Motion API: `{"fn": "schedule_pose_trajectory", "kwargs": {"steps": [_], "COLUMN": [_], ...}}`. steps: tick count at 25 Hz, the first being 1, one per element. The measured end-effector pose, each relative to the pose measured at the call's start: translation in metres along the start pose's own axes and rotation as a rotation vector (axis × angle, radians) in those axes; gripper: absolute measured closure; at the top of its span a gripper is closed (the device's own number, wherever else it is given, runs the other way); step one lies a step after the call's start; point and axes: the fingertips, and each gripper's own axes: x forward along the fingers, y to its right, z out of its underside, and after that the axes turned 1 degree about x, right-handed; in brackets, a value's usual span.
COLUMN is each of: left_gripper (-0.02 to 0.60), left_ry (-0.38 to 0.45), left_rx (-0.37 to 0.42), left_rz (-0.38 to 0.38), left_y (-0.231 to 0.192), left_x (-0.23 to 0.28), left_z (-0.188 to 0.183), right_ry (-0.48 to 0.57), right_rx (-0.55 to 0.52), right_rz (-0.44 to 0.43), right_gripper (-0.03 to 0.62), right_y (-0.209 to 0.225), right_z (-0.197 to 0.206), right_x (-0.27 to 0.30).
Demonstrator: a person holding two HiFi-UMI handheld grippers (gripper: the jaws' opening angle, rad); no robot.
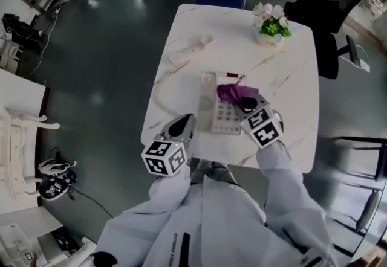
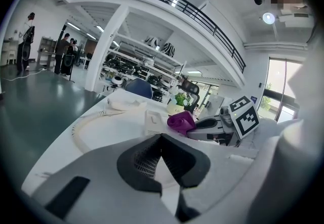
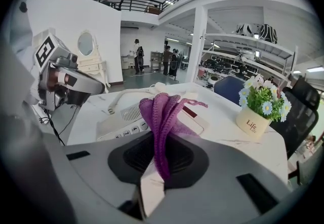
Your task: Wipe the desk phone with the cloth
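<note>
The flower pot (image 3: 255, 122) on the worktop (image 3: 223, 134) bears the word "Life" in dark script. A smaller line beneath it is too small to read. The phone (image 3: 119, 124) keys carry digits, too small to read. Lettering on the person's sleeve (image 1: 175, 250) is too blurred to read.

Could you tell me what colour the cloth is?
Purple cloth, clearest in the right gripper view.
</note>
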Motion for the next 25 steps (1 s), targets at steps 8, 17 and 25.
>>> {"fn": "schedule_pose_trajectory", "kwargs": {"steps": [8, 17, 25], "left_gripper": [0.583, 0.583, 0.583], "left_ry": [0.011, 0.019, 0.021], "left_rx": [0.001, 0.001, 0.006], "left_rz": [0.000, 0.010, 0.019], "left_y": [0.003, 0.006, 0.008], "left_x": [-0.008, -0.014, -0.017], "left_z": [-0.001, -0.002, -0.001], "right_ry": [-0.011, -0.035, -0.063], "right_rx": [0.004, 0.002, 0.005], "right_rz": [-0.008, -0.038, -0.082], "right_gripper": [0.554, 0.554, 0.554], "right_y": [-0.010, -0.027, -0.044], "right_z": [0.005, 0.013, 0.024], "right_x": [-0.006, -0.011, -0.016]}}
